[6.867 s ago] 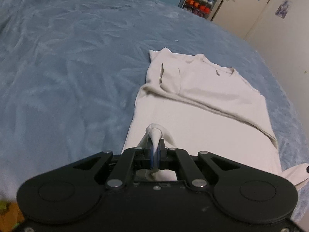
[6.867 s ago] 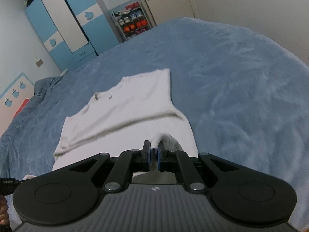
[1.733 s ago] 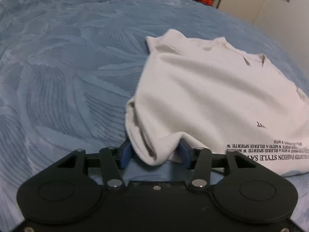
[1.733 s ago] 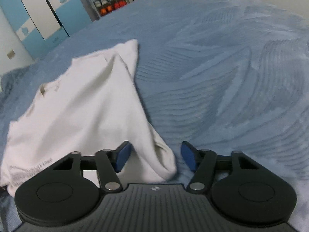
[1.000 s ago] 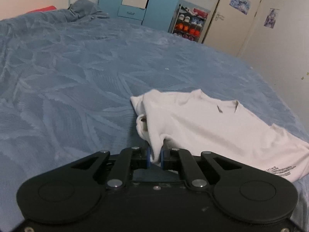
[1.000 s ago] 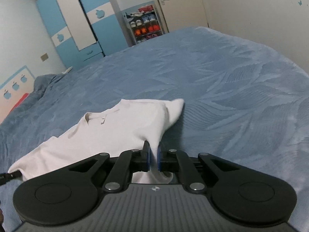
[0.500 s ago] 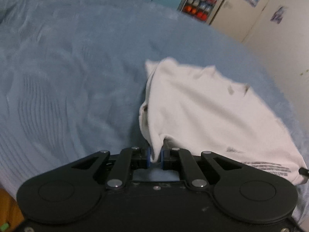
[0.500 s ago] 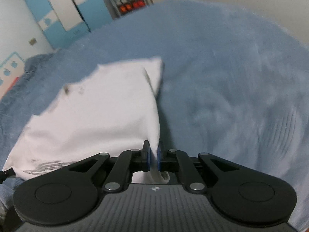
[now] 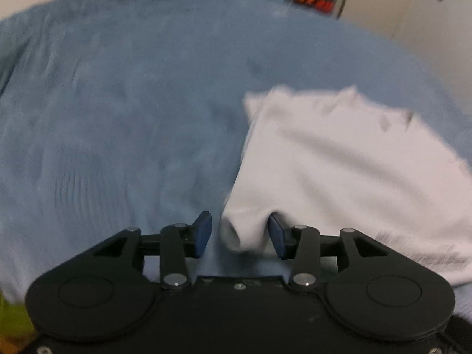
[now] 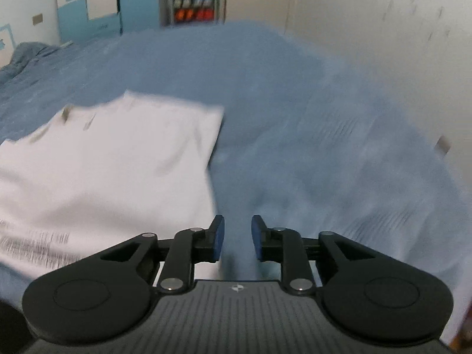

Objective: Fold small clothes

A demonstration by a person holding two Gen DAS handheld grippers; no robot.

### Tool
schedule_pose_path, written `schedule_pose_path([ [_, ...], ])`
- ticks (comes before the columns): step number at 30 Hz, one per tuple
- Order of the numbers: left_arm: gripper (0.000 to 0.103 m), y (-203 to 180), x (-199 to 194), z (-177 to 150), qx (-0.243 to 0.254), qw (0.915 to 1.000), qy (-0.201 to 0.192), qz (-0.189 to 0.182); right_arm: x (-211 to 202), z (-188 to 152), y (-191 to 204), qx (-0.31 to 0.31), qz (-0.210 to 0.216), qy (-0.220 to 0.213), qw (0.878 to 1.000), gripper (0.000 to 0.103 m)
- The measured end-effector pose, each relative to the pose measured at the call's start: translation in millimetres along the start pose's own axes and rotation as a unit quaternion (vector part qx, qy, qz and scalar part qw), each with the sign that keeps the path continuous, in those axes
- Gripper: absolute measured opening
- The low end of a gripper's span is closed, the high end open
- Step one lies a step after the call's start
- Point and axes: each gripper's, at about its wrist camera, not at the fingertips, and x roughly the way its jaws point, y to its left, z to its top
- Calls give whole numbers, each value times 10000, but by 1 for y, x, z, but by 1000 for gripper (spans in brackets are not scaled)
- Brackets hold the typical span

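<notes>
White shirt folded on the blue bedspread, both my tongs open

The white shirt [image 9: 339, 159] lies flat on the blue bedspread [image 9: 132, 118], its long axis running across in front of me; its near corner bulges between the parted fingers of my left gripper [image 9: 240, 236], which grips nothing; my right gripper [image 10: 237, 237] stands open and empty just beside the shirt's right edge; the left is nearer for the next fold.

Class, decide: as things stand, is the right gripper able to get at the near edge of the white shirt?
Probably yes. The right gripper is open, with the white shirt edge just beside its left finger and only blue blanket between.
</notes>
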Motion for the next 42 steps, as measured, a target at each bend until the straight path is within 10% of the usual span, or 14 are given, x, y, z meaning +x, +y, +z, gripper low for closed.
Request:
schedule_pose_path([
  [3, 50, -8, 0, 24, 188, 9991, -374, -51, -1, 19, 5, -86, 197, -393, 9990, 57],
  [18, 51, -29, 109, 76, 467, 9987, -165, -123, 113, 55, 42, 413, 591, -200, 9972, 57],
  [20, 51, -31, 114, 74, 592, 9980, -190, -127, 124, 55, 38, 692, 943, -71, 9931, 46],
  [22, 51, -31, 118, 73, 581, 9979, -208, -170, 132, 53, 35, 870, 1211, 28, 9888, 10],
  [27, 4, -25, 121, 69, 391, 9984, -322, -264, 123, 45, 22, 1230, 1214, -319, 9844, 9],
  [36, 5, -44, 69, 67, 479, 9892, -1381, -60, 76, 53, 25, 1154, 1013, -1515, 9764, 8],
  [42, 7, -35, 93, 57, 330, 9920, -1215, 78, 116, 36, 31, 1107, 750, -1199, 9837, 8],
])
